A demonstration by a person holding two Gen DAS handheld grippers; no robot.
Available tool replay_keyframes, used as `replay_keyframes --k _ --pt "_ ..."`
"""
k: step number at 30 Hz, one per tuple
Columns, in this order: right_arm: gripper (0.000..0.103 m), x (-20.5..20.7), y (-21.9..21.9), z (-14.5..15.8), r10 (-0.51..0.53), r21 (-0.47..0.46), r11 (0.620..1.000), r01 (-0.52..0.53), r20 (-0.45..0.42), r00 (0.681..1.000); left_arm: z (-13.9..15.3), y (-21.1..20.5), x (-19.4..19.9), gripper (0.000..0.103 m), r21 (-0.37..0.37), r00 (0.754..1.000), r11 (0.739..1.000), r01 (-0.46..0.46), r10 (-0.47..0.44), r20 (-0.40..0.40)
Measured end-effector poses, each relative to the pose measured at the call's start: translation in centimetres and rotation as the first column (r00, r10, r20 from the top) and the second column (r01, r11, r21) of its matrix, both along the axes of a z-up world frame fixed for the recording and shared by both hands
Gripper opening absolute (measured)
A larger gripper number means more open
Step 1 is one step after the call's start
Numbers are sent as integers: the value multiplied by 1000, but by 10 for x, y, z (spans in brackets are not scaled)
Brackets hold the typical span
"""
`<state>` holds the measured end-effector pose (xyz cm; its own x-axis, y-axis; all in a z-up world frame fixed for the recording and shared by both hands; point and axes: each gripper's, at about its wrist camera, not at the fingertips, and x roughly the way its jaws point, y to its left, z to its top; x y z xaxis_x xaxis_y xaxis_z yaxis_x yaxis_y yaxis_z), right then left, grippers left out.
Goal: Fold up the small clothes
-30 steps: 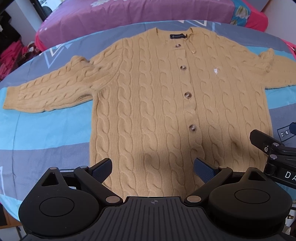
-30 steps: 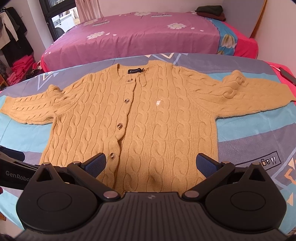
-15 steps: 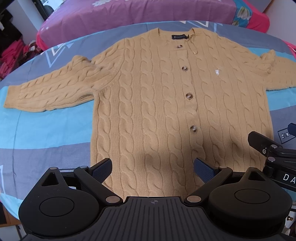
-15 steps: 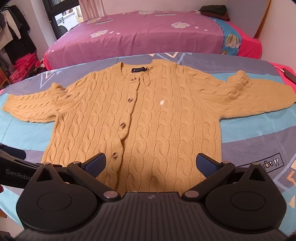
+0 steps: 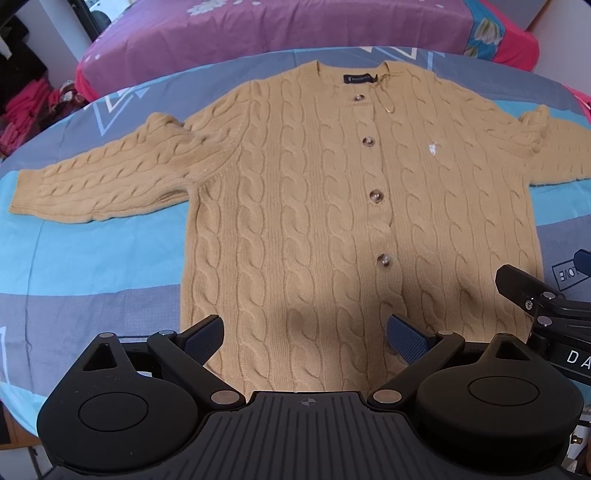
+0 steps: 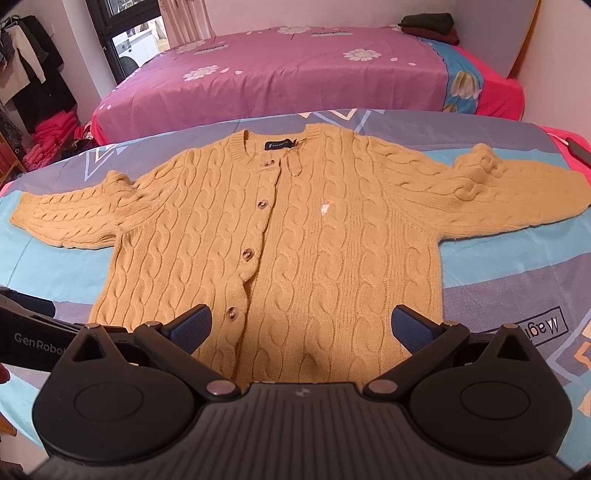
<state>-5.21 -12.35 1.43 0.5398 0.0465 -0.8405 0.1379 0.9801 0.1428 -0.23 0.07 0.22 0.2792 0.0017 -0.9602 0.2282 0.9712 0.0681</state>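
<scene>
A tan cable-knit cardigan [image 5: 314,221] lies flat and buttoned, front up, on the blue and grey sheet, both sleeves spread sideways; it also shows in the right wrist view [image 6: 295,251]. My left gripper [image 5: 306,338] is open and empty, hovering over the cardigan's hem. My right gripper [image 6: 302,328] is open and empty, over the hem a little further right. The right gripper's body shows at the right edge of the left wrist view [image 5: 546,306]; the left gripper's body shows at the left edge of the right wrist view [image 6: 33,332].
The sheet-covered table [image 6: 517,280] has a rounded edge. Behind it stands a bed with a purple flowered cover [image 6: 295,74] and dark folded clothes [image 6: 428,24] at its far end. Pink clothes [image 6: 51,133] are piled at the left by hanging garments.
Both grippers have drawn back and risen slightly, so the cardigan sits lower and smaller in both views. The cardigan has not moved.
</scene>
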Motion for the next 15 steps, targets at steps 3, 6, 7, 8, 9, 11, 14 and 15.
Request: replay_keyframes --k 3,6,7,8,9,11,14,15 --pt "103 -1 -1 -1 -3 7 1000 3 -3 1000 0 0 0 103 -2 1000 1000 3 -3 -1" --pt "103 -3 -1 -3 -9 12 1000 9 -10 1000 -2 -1 -1 103 -1 1000 1000 8 -8 -7" --pt "103 -3 -1 -4 -11 16 1000 11 -14 1000 -3 -2 -1 103 -1 1000 1000 10 -10 -10" --pt "103 -3 -2 -5 -14 21 1000 14 -18 1000 -4 -3 -1 103 0 1000 1000 13 -13 -13" --pt "103 -4 -2 -6 -16 26 1000 17 -21 1000 -5 -3 -2 103 0 1000 1000 15 -15 -16" --pt "103 -4 -2 -6 -23 36 999 24 -24 999 -5 -3 -3 103 1 1000 1000 20 -20 -18" --pt "103 -1 0 -6 -9 38 999 10 -21 1000 -4 -1 -1 103 2 1000 1000 12 -12 -11" --pt "103 -1 1 -6 1 37 999 0 -18 1000 -4 -1 0 103 1 1000 1000 7 -7 -10"
